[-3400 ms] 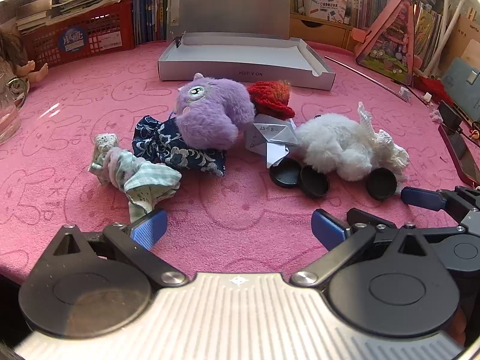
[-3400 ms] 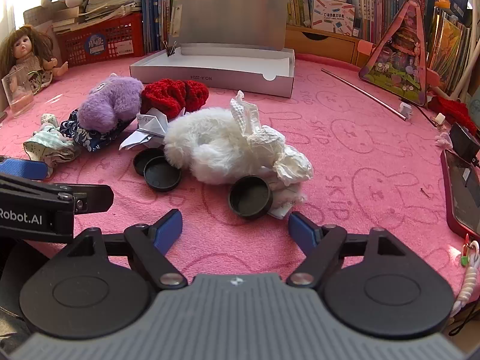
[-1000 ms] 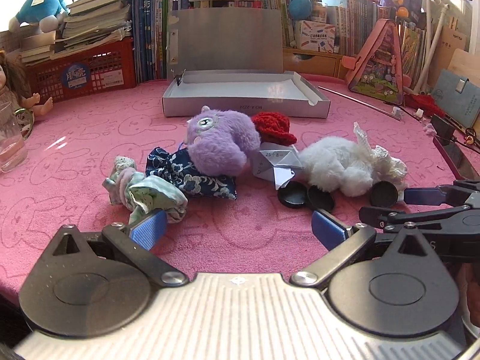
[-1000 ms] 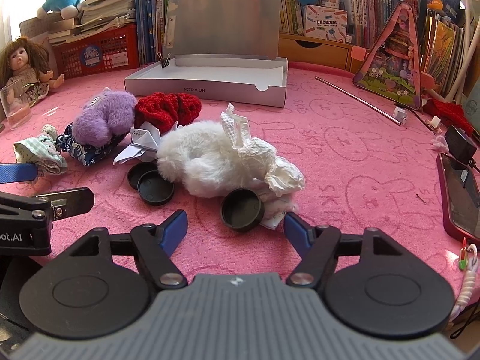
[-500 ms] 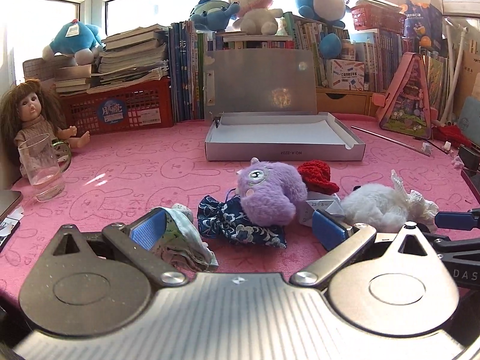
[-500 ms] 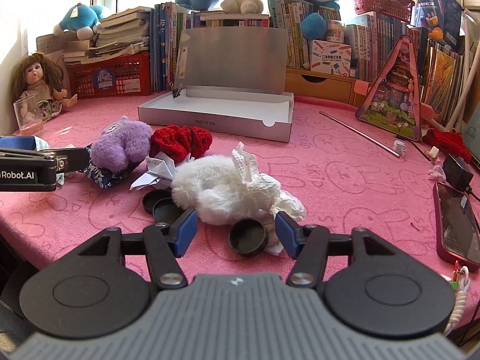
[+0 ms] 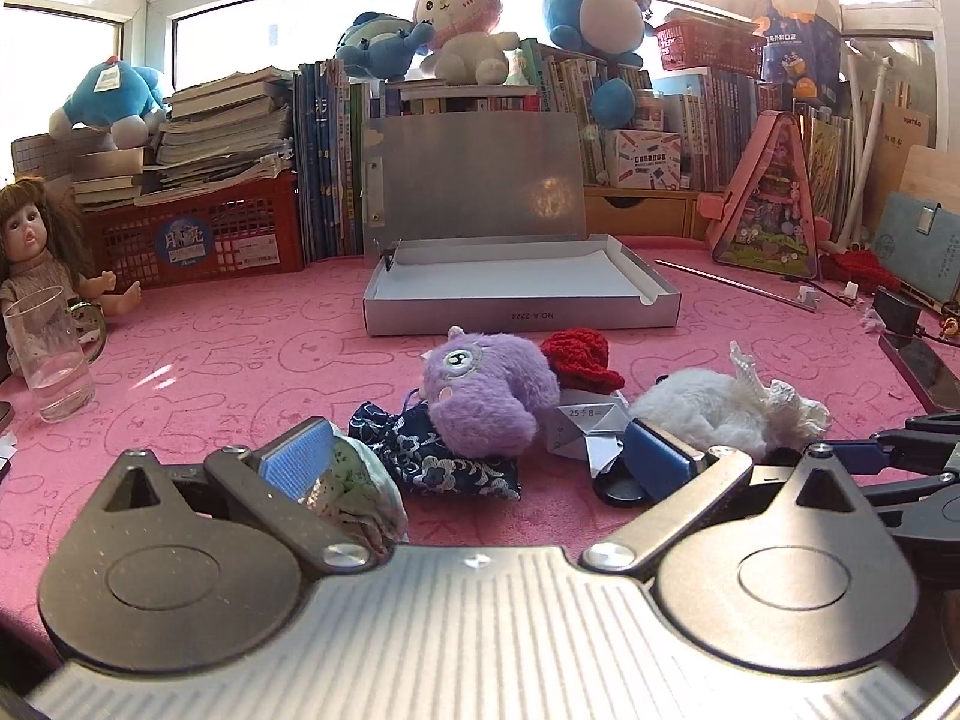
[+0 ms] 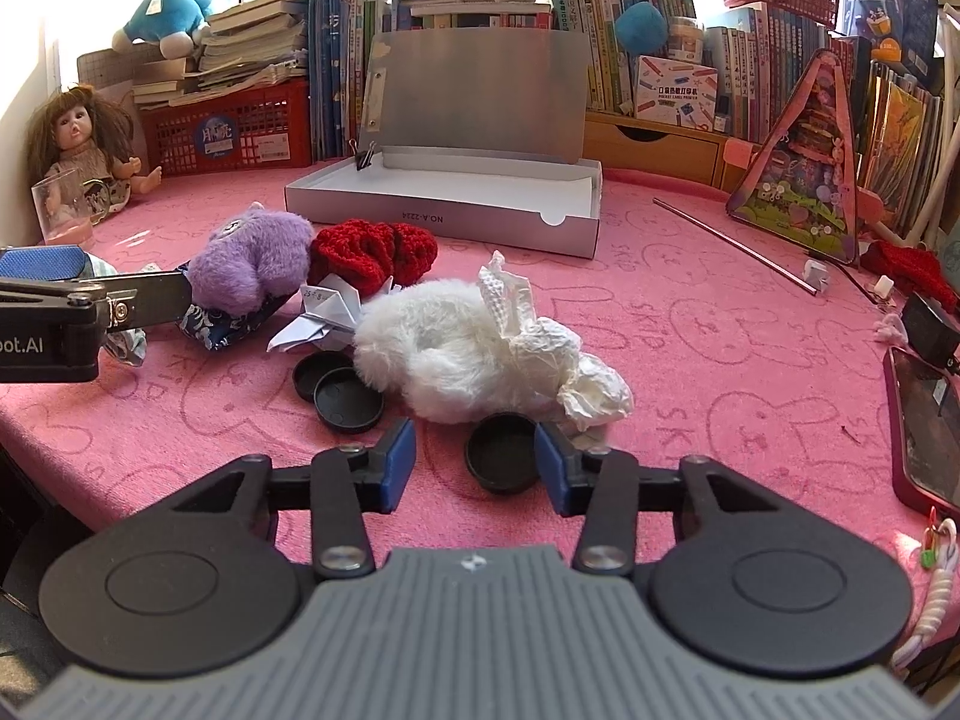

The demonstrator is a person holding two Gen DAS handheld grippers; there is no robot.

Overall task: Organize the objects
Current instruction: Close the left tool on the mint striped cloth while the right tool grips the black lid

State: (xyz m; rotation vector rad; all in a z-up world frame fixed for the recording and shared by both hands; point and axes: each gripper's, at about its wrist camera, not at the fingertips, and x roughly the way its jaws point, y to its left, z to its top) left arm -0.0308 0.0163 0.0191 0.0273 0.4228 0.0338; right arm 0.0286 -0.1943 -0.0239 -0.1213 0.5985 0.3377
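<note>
Narrowing since earlier, right gripper [image 8: 475, 465] fingers stay open round black cap [image 8: 503, 459]; left gripper [image 7: 477, 459] spread wide.

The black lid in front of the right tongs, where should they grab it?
Grip the black lid across its raised rim, coming straight down from above. It lies flat, open side up, between the open right tongs, so the thin wall is the only edge to pinch.
</note>
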